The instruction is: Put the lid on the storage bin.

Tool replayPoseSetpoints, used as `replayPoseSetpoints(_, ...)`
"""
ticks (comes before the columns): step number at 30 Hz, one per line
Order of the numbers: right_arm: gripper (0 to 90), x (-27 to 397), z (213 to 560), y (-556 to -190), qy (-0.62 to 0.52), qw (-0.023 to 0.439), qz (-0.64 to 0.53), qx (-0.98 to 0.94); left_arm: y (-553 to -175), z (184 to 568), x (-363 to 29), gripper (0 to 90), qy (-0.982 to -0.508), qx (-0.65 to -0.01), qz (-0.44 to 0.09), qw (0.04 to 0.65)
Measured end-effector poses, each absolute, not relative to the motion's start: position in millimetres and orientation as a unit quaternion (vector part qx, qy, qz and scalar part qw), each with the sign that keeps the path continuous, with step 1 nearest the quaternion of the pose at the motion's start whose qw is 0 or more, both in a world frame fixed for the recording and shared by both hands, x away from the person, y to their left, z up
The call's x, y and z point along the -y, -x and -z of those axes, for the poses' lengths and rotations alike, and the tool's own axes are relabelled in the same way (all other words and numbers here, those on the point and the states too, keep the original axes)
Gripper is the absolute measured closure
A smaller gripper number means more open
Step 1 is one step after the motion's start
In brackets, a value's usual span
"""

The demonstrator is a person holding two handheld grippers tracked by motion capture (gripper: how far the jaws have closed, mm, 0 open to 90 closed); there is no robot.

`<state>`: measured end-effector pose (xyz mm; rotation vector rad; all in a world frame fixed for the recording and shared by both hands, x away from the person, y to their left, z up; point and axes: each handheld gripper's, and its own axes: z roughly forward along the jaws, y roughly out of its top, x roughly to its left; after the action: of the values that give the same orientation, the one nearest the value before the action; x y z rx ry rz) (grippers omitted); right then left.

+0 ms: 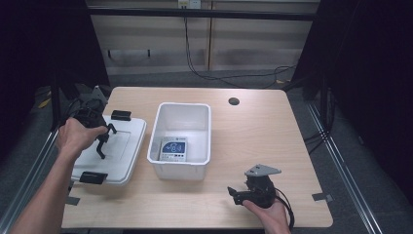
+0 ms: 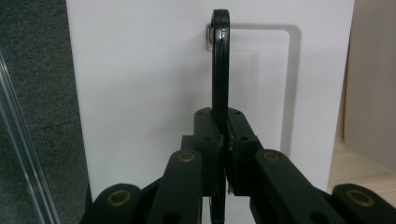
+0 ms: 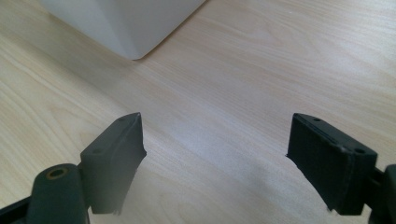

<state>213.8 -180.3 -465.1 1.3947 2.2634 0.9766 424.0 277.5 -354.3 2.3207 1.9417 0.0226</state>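
The white lid lies flat on the left side of the table, just beside the open white bin, which has a small printed packet on its floor. The left gripper has its jaws pinched tight on the lid's thin black handle, which stands up on edge from the middle of the panel; the gripper's own view shows the bar clamped between the pads. The lid looks like light, stiff moulded plastic, smooth and a bit slick, so that central handle seems the sensible place to hold it: it should hang roughly level from there, though it may swing. The black clips at its ends look too loose to grab. The right gripper rests near the table's front edge with its jaws wide apart and nothing between them.
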Motion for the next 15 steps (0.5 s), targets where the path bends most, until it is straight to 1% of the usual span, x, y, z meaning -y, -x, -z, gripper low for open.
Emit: replayPoseSetpoints(15,17.2,180.0,465.3,-214.1,-0.487,0.153,-0.344,-0.788,-423.5,336.4,-277.3,84.9,-0.768,-0.637,-0.011,0.069)
